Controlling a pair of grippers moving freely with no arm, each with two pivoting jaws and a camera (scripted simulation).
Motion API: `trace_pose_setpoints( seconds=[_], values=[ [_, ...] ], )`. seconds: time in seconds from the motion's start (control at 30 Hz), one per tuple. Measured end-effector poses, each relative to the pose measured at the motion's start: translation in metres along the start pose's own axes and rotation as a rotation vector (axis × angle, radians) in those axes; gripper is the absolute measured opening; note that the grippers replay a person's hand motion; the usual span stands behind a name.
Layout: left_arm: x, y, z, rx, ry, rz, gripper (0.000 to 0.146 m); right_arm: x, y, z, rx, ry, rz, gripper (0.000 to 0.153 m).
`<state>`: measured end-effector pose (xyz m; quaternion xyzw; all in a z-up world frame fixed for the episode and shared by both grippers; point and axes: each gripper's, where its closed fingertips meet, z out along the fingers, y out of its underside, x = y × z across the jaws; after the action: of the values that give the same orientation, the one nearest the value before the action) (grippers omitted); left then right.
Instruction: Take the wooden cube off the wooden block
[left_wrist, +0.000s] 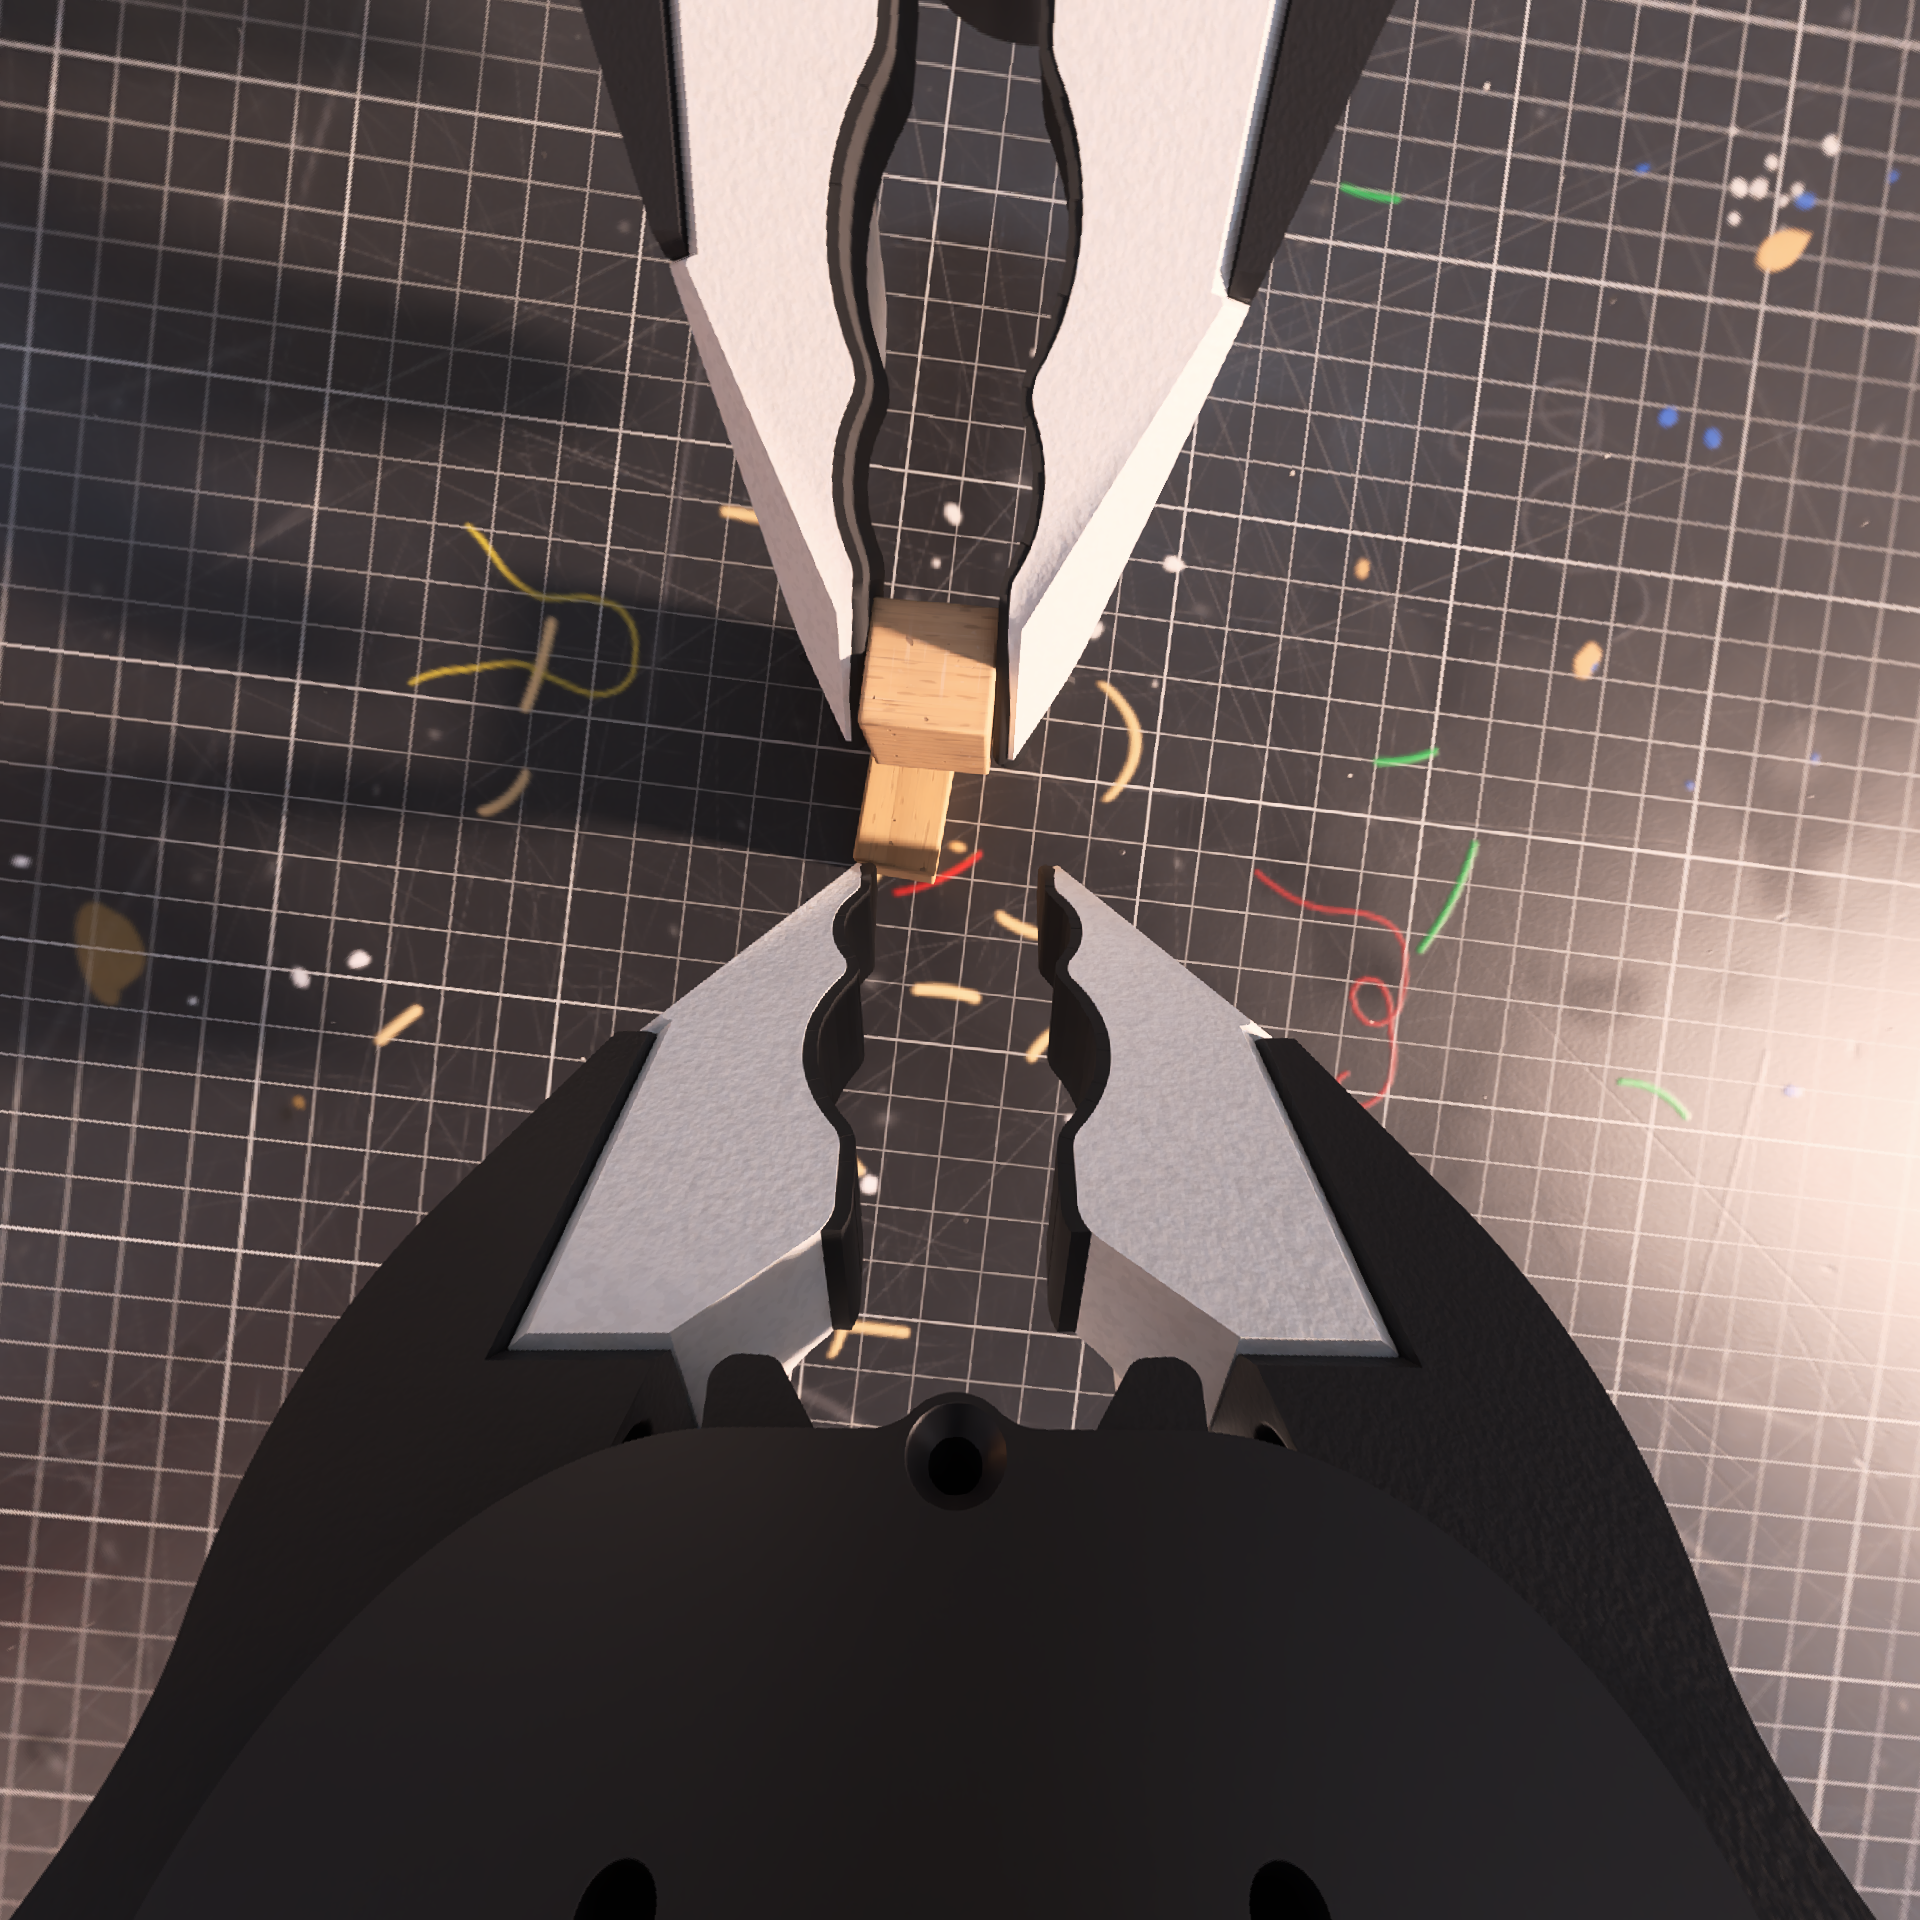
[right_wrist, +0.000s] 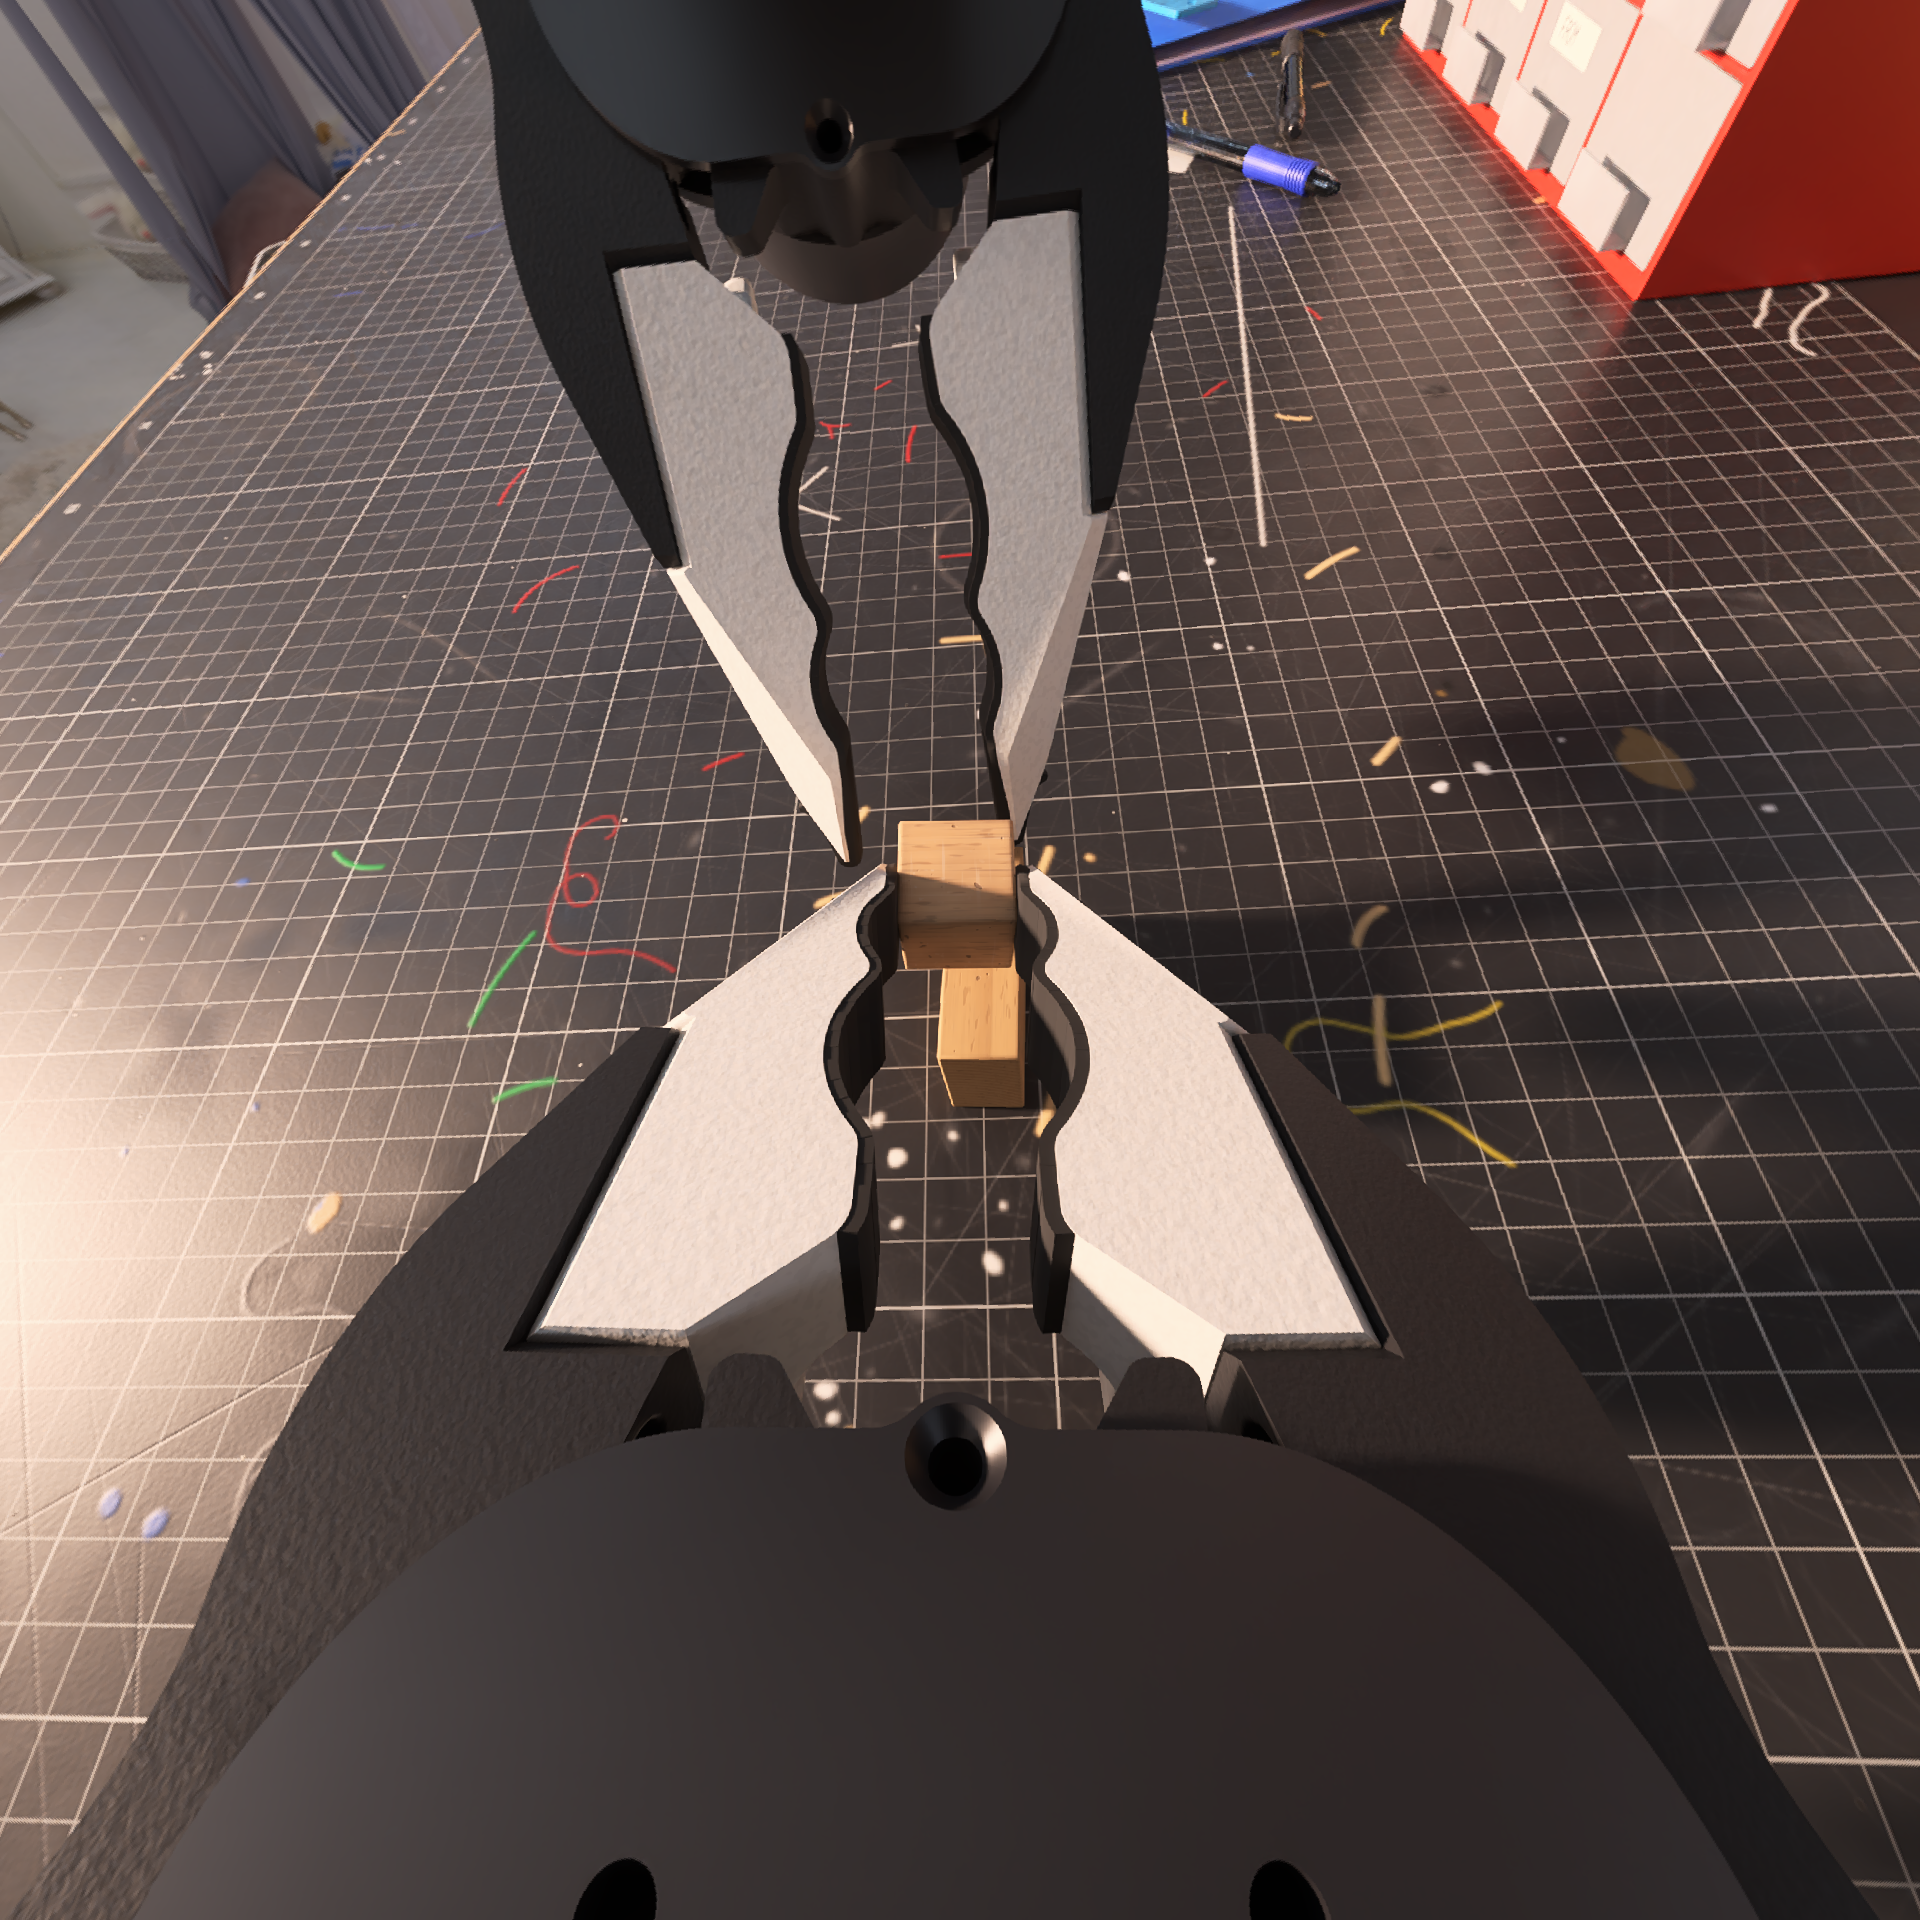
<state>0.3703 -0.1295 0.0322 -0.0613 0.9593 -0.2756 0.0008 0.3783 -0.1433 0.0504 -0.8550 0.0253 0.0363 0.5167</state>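
Observation:
The wooden cube (right_wrist: 954, 894) is clamped between the tips of my right gripper (right_wrist: 954, 883), which is shut on it. The longer wooden block (right_wrist: 982, 1029) sits just beneath the cube on the dark cutting mat (right_wrist: 416, 1039); I cannot tell whether they touch. In the left wrist view the cube (left_wrist: 925, 686) is held by the right gripper (left_wrist: 932, 738), which reaches in from the top, with the block (left_wrist: 904, 821) below it. My left gripper (left_wrist: 956, 878) is open and empty, its tips just short of the block. It faces the right gripper (right_wrist: 930, 840).
A red rack of white bins (right_wrist: 1714, 135) stands at the far right. A blue-capped pen (right_wrist: 1278, 166) and a black pen (right_wrist: 1291, 83) lie near it. The mat's edge (right_wrist: 208, 343) runs along the far left. Paint flecks and coloured squiggles mark the mat.

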Motion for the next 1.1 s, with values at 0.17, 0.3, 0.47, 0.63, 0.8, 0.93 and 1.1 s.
trace_pose_setpoints(
  seconds=[0.17,0.3,0.47,0.63,0.8,0.93,1.1],
  values=[
    [-0.0001,-0.0003,0.0,0.021,-0.012,0.007,0.031,0.0003,-0.0007,-0.0007,0.006,0.001,0.007,0.021],
    [-0.0005,-0.0002,0.0,0.022,-0.015,0.002,0.031,0.0007,-0.001,-0.0011,0.01,0.009,0.015,0.021],
    [0.0001,0.0,-0.0002,0.054,-0.021,-0.022,0.031,0.0002,-0.0016,-0.0016,0.015,0.01,0.018,0.021],
    [-0.0009,-0.001,-0.0002,0.053,-0.02,-0.024,0.031,0.0011,-0.0029,-0.003,0.027,0.014,0.023,0.021],
    [-0.0009,-0.0017,0.0,0.041,-0.016,-0.024,0.031,0.0008,-0.0045,-0.0031,0.033,0.025,0.008,0.021],
    [-0.0008,-0.0018,0.0,0.041,-0.012,-0.021,0.031,0.0001,-0.006,-0.0024,0.038,0.029,0.005,0.021],
    [-0.0008,-0.0025,0.0,0.062,-0.018,-0.031,0.031,-0.0004,-0.0076,-0.0036,0.048,0.024,0.004,0.021]
  ],
)
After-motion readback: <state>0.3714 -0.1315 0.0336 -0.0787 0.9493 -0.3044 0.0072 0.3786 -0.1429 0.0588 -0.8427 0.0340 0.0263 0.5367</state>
